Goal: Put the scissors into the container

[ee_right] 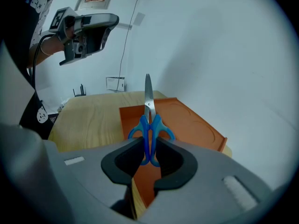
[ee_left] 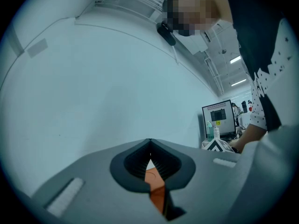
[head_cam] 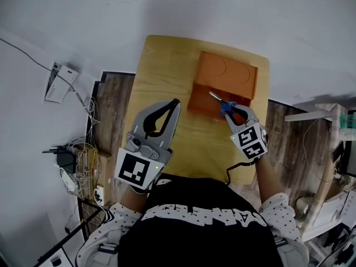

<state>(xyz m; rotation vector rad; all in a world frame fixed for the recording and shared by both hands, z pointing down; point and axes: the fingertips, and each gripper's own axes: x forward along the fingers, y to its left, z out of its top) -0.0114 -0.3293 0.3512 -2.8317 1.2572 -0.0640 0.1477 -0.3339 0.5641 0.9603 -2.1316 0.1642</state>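
The right gripper clamps blue-handled scissors, blades pointing ahead, just above the near wall of the orange container. The left gripper, jaws together and empty, hangs left of the container over the wooden table.

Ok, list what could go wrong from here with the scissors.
1. The right gripper pinches the scissors only by the blue handles; the long blade could swing or slip out.
2. The left gripper hangs shut, clear of the container, so a knock on its near wall may shove it.
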